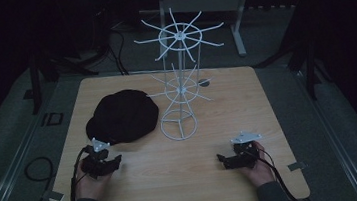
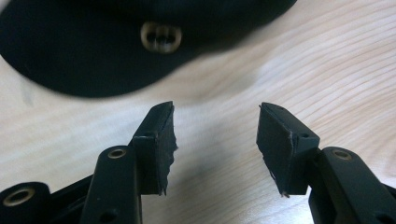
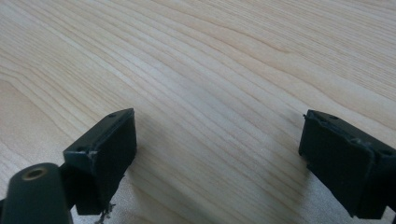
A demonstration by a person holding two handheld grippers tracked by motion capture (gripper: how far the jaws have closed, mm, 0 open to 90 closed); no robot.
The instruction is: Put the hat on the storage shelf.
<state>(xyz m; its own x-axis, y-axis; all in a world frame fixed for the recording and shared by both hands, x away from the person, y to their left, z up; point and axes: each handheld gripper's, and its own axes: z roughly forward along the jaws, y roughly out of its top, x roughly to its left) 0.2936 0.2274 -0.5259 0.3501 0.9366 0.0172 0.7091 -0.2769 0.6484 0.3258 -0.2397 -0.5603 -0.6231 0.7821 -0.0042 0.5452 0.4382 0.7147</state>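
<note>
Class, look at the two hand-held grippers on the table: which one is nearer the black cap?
The left hand-held gripper. It sits just short of the black cap, jaws apart with nothing between them, while the right hand-held gripper sits far across the table, beyond the wire rack.

Item: black cap (image 1: 123, 116)
Pose: lying flat on the table
Detail: metal eyelet (image 2: 161, 37) visible
Location: left of the white wire rack (image 1: 180, 80)

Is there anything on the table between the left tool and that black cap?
No. In the left gripper view, bare wood separates the open left tool from the black cap. The high view shows the same short bare strip of table.
</note>
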